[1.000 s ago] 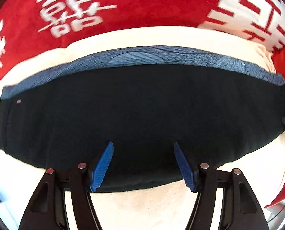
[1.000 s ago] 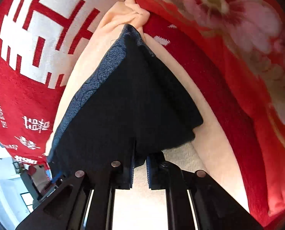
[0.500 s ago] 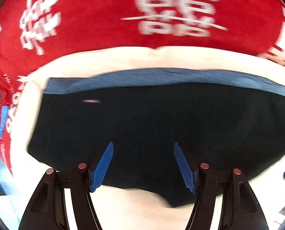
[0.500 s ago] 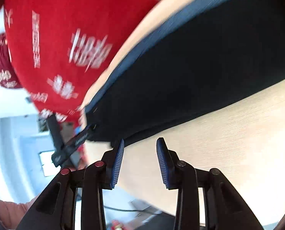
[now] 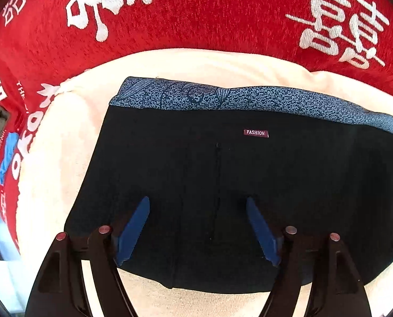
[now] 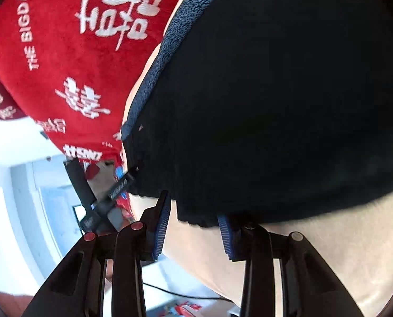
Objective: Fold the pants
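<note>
The left gripper (image 5: 197, 206), a black two-fingered tool with ribbed blue pads (image 5: 133, 228), hangs over the pants with its jaws wide and opening, nothing pinched between them; only dark cloth shows in the gap, and whether the tips touch it I cannot tell. The right gripper (image 6: 193, 211), built the same, has its jaws closer together and closing, with the scalloped lower hem of the pants lying just at the pad tips and cream fabric in the gap; the pads do not press on it. The black knit pants (image 5: 222, 174) lie flat, folded into a broad band, with a blue speckled patterned waistband (image 5: 249, 99) along the far edge and a small maroon label reading FASHION (image 5: 256, 133) just under it. They rest on a cream textured cloth (image 5: 64, 142) that shows around them on the near, far and left sides. Under and beyond that cloth spreads a red plush blanket with white characters and lettering (image 5: 196, 18), filling the far part of both views. In the right wrist view, beyond the left end of the pants, part of the other gripper's black frame (image 6: 104, 198) crosses in front of a bright white room (image 6: 17, 185), with pale walls and a blurred doorway or window; a thin dark cable and some red-and-white clutter lie on the floor below.
</note>
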Available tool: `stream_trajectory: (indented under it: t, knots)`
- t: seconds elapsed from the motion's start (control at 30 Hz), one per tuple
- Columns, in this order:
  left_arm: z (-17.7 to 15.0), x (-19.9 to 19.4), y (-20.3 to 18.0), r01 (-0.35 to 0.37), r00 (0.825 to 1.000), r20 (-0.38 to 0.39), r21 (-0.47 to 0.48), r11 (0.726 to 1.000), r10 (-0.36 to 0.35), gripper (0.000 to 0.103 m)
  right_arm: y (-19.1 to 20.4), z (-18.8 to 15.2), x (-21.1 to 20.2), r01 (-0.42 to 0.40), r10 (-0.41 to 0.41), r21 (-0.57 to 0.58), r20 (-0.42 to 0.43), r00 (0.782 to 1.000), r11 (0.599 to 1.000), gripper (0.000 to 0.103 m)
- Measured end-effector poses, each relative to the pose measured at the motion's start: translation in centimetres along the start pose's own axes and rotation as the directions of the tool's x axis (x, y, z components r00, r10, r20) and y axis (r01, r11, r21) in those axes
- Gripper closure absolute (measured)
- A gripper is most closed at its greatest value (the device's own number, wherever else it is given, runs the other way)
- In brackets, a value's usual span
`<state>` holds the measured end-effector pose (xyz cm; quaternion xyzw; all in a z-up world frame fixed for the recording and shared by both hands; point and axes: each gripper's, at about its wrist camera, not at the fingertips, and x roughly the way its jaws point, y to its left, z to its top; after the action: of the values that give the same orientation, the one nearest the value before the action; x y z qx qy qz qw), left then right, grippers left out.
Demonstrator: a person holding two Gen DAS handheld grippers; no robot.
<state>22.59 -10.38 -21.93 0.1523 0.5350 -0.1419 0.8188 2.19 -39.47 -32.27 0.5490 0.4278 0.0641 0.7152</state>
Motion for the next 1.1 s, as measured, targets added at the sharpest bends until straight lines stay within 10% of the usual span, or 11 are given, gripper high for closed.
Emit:
stream_trajectory:
  t: [0.03,0.1,0.37,0.53,0.73,0.87,1.1]
  knots:
    - [-0.1,-0.2,0.2,0.008,1.000,-0.004,0.007,1.000,-0.008,0.026,0.4,0.3,0.2,0.014,-0.014,-0.002,0.001,1.000,1.000,0.094]
    - [0.5,0.3,1.5,0.010,1.000,-0.009,0.036,0.999,-0.009,0.026,2.2,0.1,-0.6,0.018,-0.017,-0.060,0.026,1.000,0.998,0.095]
    - [-0.5,0.5,1.8,0.003,1.000,-0.009,0.113,0.994,-0.003,0.026,0.2,-3.3,-0.6,0.148,-0.147,-0.040,0.016,0.989,0.988,0.094]
    - [-0.9,-1.8,-0.6,0.034,0.999,-0.017,0.134,0.990,-0.032,0.026,0.6,-4.2,-5.4,0.262,-0.262,-0.080,0.021,0.965,0.962,0.077]
    - [-0.5,-3.5,-11.2,0.217,0.976,-0.016,0.187,0.958,-0.218,0.026,3.8,0.0,-12.4,0.472,-0.416,-0.219,0.259,0.872,0.854,0.077]
    - [-2.4,-1.8,-16.4,0.156,0.988,-0.041,0.253,0.955,-0.151,0.025,0.9,1.5,-11.6,0.608,-0.564,-0.258,0.228,0.793,0.751,0.086]
    - [-1.4,-2.2,-15.1,0.131,0.991,-0.067,0.228,0.965,-0.119,0.020,0.0,0.3,-14.4,0.567,-0.528,-0.220,0.213,0.822,0.794,0.082]
